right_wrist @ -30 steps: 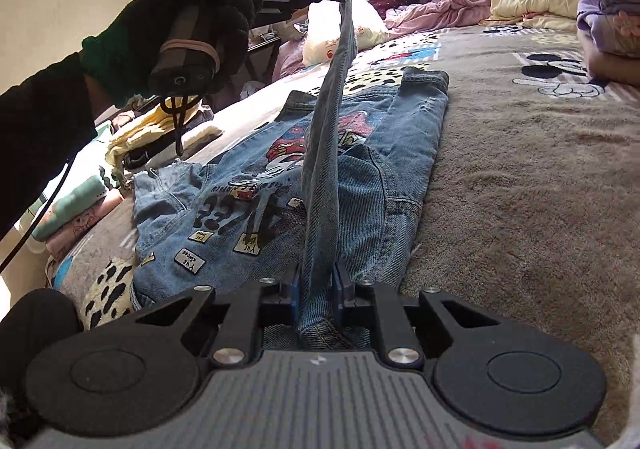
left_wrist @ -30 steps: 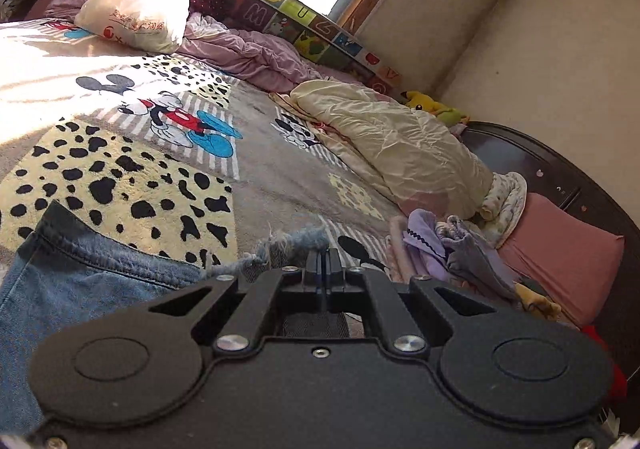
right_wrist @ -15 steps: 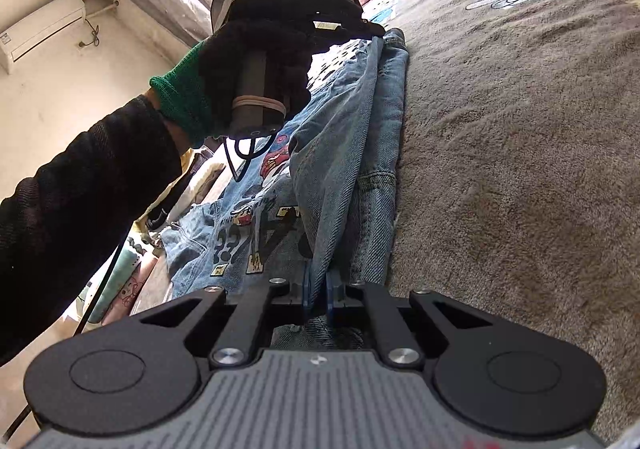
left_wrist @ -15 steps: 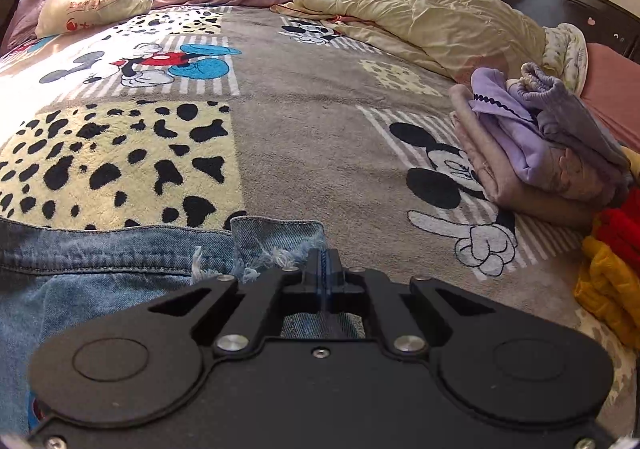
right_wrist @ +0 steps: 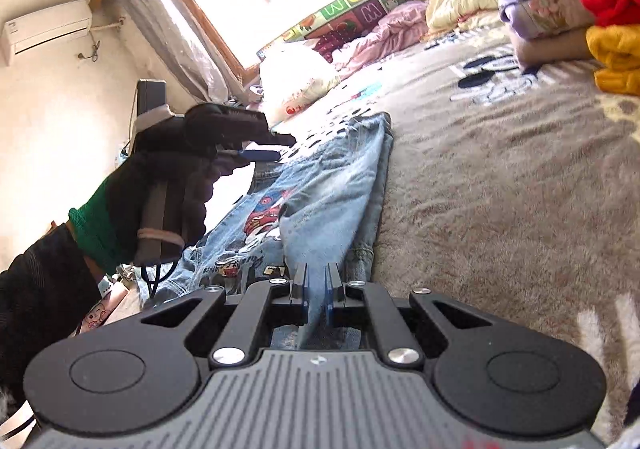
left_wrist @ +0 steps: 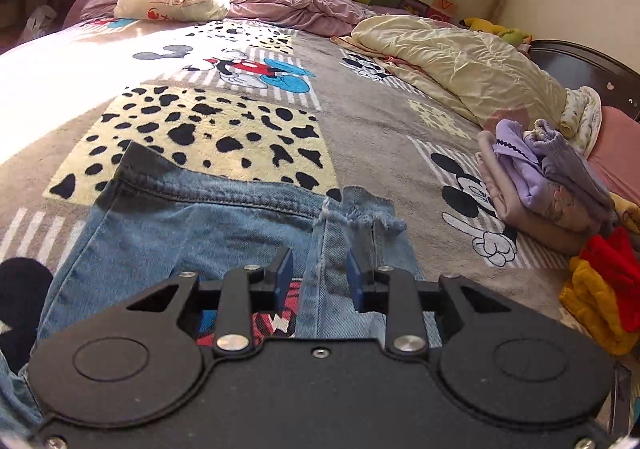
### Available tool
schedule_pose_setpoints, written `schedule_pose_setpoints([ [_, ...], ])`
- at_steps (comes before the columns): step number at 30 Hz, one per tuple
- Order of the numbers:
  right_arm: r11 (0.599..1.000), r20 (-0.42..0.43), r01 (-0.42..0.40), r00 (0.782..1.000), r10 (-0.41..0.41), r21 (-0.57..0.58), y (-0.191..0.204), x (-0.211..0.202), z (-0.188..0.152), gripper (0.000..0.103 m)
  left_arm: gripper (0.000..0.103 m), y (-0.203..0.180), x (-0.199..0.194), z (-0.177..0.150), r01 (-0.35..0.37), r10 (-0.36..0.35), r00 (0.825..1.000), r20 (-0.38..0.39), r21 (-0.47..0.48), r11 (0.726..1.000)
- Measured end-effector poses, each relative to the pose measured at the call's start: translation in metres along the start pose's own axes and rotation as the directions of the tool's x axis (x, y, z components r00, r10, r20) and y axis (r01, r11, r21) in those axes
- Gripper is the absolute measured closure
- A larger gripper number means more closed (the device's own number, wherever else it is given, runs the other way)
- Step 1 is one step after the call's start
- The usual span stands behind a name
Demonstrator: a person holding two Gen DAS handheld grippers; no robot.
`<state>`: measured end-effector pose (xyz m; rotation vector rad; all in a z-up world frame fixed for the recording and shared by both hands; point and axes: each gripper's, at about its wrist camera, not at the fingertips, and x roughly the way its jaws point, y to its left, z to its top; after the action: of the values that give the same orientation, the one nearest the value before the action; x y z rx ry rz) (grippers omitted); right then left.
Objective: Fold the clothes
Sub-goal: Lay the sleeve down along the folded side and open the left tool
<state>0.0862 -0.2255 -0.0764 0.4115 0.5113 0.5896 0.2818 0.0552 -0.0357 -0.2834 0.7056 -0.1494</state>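
The jeans (left_wrist: 208, 225) lie on the near part of the blanket (left_wrist: 380, 137), one leg folded lengthwise over the other; the left gripper (left_wrist: 320, 273) hangs spread above the frayed hem; the right gripper (right_wrist: 318, 289) pinches denim; cross folds remain, I'd judge.

Bare blanket (left_wrist: 372, 137) open right of the jeans (left_wrist: 192, 225), folded pile (left_wrist: 548, 185) farther right, quilt (left_wrist: 460, 61) behind
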Motion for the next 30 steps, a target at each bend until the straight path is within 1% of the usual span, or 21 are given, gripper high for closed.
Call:
schedule_pose_setpoints([
  [2,0.996,0.029,-0.004,1.000,0.006,-0.085,0.010,0.004,0.001,0.091,0.072,0.011,0.000,-0.014,0.005,-0.006,0.999,-0.036,-0.043,0.999],
  [4,0.990,0.031,-0.008,0.999,0.012,-0.143,0.015,0.013,0.000,0.090,0.069,0.020,0.005,-0.024,0.059,-0.068,0.995,-0.071,-0.130,0.990],
  [6,0.989,-0.049,-0.019,0.999,0.012,-0.148,0.015,0.031,-0.007,0.090,0.069,0.027,0.012,-0.034,0.112,-0.139,0.985,-0.102,-0.233,0.966],
  [7,0.990,-0.095,-0.016,0.995,0.002,-0.142,0.013,0.036,-0.012,0.090,0.087,0.026,0.009,-0.034,0.098,-0.120,0.989,-0.089,-0.220,0.971],
  [8,0.991,-0.141,-0.011,0.990,-0.008,-0.135,0.012,0.041,-0.018,0.090,0.099,0.026,0.005,-0.034,0.082,-0.100,0.992,-0.075,-0.205,0.975],
  [9,0.992,-0.187,-0.006,0.982,-0.019,-0.128,0.010,0.046,-0.023,0.091,0.099,0.025,0.001,-0.034,0.067,-0.079,0.995,-0.061,-0.190,0.980],
  [11,0.993,-0.193,-0.002,0.981,-0.022,-0.121,0.011,0.044,-0.023,0.092,0.099,0.029,-0.004,-0.032,0.093,-0.098,0.995,-0.015,-0.177,0.980],
  [13,0.991,-0.188,-0.005,0.982,-0.020,-0.130,0.013,0.040,-0.022,0.092,0.099,0.020,0.004,-0.035,0.040,-0.046,0.997,-0.065,-0.082,0.996],
  [14,0.992,-0.182,-0.006,0.983,-0.018,-0.126,0.013,0.038,-0.022,0.092,0.099,0.015,0.006,-0.037,0.035,-0.038,0.997,-0.074,-0.034,0.999],
  [15,0.991,-0.166,-0.001,0.986,-0.022,-0.137,0.016,0.034,-0.022,0.092,0.098,0.014,0.004,-0.038,0.046,-0.049,0.996,-0.078,-0.033,0.998],
  [16,0.989,-0.148,0.005,0.989,-0.028,-0.151,0.018,0.031,-0.022,0.091,0.088,0.013,-0.001,-0.037,0.037,-0.040,0.997,-0.072,-0.044,0.998],
  [18,0.985,-0.119,0.012,0.992,-0.033,-0.173,0.021,0.026,-0.022,0.090,0.063,0.002,-0.022,-0.039,-0.016,0.016,1.000,0.016,0.026,1.000],
  [19,0.985,-0.112,0.014,0.993,-0.033,-0.172,0.021,0.025,-0.022,0.090,0.062,-0.004,-0.033,-0.043,-0.025,0.020,0.998,0.067,0.069,0.997],
  [20,0.985,-0.105,0.015,0.994,-0.034,-0.172,0.021,0.024,-0.022,0.090,0.062,-0.010,-0.036,-0.046,-0.006,-0.002,0.997,0.083,0.096,0.995],
  [22,0.990,-0.145,0.016,0.989,-0.036,-0.139,0.015,0.030,-0.024,0.084,0.063,-0.022,-0.044,-0.052,0.031,-0.047,0.993,0.110,0.149,0.988],
  [24,0.993,-0.168,0.015,0.985,-0.035,-0.118,0.012,0.033,-0.027,0.084,0.064,-0.041,-0.035,-0.058,0.090,-0.108,0.992,0.068,0.230,0.969],
  [26,0.995,-0.174,0.003,0.984,-0.020,-0.097,0.011,0.031,-0.027,0.083,0.064,-0.063,-0.013,-0.065,0.086,-0.080,0.996,-0.032,0.324,0.942],
  [27,0.996,-0.171,0.003,0.985,-0.020,-0.094,0.010,0.030,-0.028,0.083,0.065,-0.071,-0.001,-0.068,0.070,-0.044,0.996,-0.079,0.361,0.930],
  [28,0.996,-0.167,0.005,0.986,-0.021,-0.094,0.010,0.028,-0.029,0.083,0.069,-0.076,0.001,-0.069,0.054,-0.032,0.997,-0.063,0.381,0.923],
  [29,0.996,-0.163,0.007,0.986,-0.022,-0.093,0.010,0.027,-0.030,0.083,0.069,-0.082,0.002,-0.070,0.037,-0.021,0.999,-0.045,0.399,0.916],
  [30,0.995,-0.161,0.009,0.987,-0.025,-0.100,0.011,0.026,-0.031,0.083,0.069,-0.084,0.003,-0.068,0.075,-0.060,0.997,-0.052,0.369,0.926],
])
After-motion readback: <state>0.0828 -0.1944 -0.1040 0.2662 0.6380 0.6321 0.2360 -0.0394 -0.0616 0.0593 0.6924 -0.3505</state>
